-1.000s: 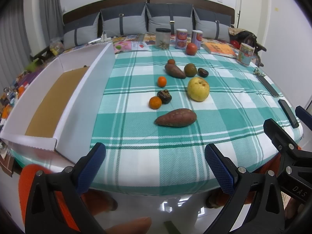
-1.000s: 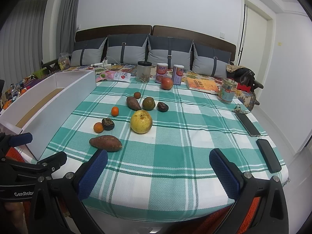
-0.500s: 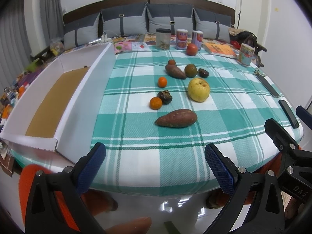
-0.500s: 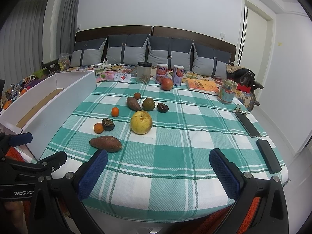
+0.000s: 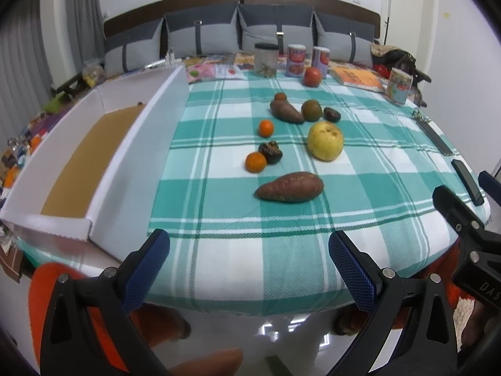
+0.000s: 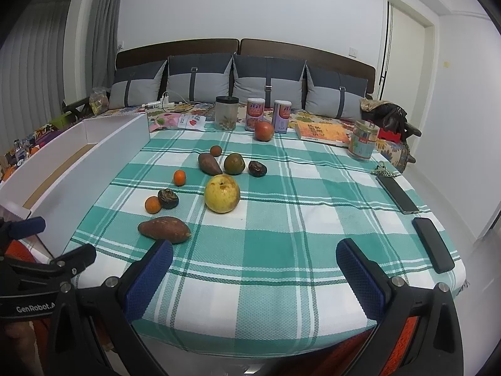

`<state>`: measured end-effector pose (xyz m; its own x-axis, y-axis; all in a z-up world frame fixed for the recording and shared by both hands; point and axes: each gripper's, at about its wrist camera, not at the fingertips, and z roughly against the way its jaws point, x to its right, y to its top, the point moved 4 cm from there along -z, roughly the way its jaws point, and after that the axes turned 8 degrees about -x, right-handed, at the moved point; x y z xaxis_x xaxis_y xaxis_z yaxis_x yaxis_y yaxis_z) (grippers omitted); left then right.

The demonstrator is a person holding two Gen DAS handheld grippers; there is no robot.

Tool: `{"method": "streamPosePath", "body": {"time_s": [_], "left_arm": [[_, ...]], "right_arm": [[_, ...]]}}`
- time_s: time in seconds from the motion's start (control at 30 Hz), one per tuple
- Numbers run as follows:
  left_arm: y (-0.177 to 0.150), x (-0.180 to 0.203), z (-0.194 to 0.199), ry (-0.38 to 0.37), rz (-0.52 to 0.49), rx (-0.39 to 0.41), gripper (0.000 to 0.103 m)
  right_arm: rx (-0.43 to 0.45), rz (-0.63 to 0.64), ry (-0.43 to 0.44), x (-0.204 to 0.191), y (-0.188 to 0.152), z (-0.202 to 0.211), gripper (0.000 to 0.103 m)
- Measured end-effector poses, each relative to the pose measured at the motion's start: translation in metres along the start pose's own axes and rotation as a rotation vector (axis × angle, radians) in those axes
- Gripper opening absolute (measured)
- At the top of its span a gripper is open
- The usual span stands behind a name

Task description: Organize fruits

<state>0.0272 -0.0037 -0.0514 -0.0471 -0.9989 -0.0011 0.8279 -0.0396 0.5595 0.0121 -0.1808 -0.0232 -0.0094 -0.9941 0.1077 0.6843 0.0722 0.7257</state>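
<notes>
At the near edge of the table, the left gripper point(image 5: 249, 255) hangs with its blue-padded fingers spread wide and nothing between them; the right gripper point(image 6: 254, 264) sits beside it in the same way, jaws wide apart and empty. Both are short of the fruit, over the rim of the green-and-white checked tablecloth point(image 5: 281, 219).

Nearest the grippers lies a large sweet potato point(image 5: 289, 187), lengthwise across the cloth. Just beyond it, to the left, an orange tangerine point(image 5: 255, 162) touches a dark, wrinkled fruit point(image 5: 270, 152). A big yellow pear-like fruit point(image 5: 325, 141) stands to their right, apart from them. Farther back a second tangerine point(image 5: 265, 127) sits alone, and behind it a smaller sweet potato point(image 5: 286, 111) lies close beside a round green-brown fruit point(image 5: 311, 110), with a small dark fruit point(image 5: 332, 114) to the right and a small reddish one point(image 5: 280, 96) just behind the potato. A red tomato-like fruit point(image 5: 312, 76) rests near the far edge, in front of two printed cans point(image 5: 296, 60) and a clear jar point(image 5: 266, 60).

Along the left side of the table stands a long white cardboard box point(image 5: 134, 144), open on top, its brown floor bare. On the right edge lie two dark phones point(image 6: 432, 244), and a book point(image 6: 322, 133) and another can point(image 6: 363, 139) sit at the far right corner. Grey cushions point(image 6: 200, 78) line the sofa behind.
</notes>
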Motion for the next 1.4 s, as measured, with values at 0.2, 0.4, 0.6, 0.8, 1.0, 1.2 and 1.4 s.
{"method": "streamPosePath", "body": {"time_s": [0.2, 0.4, 0.6, 0.8, 1.0, 1.2, 1.4], "left_arm": [[-0.003, -0.001, -0.01, -0.004, 0.013, -0.035, 0.102], [0.004, 0.006, -0.032, -0.013, -0.017, -0.069, 0.102], [0.012, 0.019, -0.082, 0.001, -0.069, -0.122, 0.102], [0.013, 0.021, -0.119, 0.04, -0.086, -0.158, 0.102], [0.007, 0.015, -0.124, -0.013, -0.033, -0.167, 0.103], [0.004, 0.015, -0.123, -0.017, -0.046, -0.141, 0.103], [0.039, 0.022, -0.117, -0.115, -0.278, -0.198, 0.102]], "right_arm": [[-0.022, -0.031, -0.015, 0.009, -0.002, -0.01, 0.103], [-0.011, -0.018, -0.003, 0.013, -0.001, -0.026, 0.103], [-0.175, -0.07, 0.018, 0.029, -0.006, -0.094, 0.103], [-0.292, -0.082, 0.061, 0.032, -0.019, -0.143, 0.103], [-0.342, -0.056, 0.067, 0.029, -0.042, -0.16, 0.103], [-0.313, -0.055, 0.064, 0.028, -0.043, -0.16, 0.103], [-0.304, -0.053, 0.07, 0.028, -0.043, -0.159, 0.103]]}}
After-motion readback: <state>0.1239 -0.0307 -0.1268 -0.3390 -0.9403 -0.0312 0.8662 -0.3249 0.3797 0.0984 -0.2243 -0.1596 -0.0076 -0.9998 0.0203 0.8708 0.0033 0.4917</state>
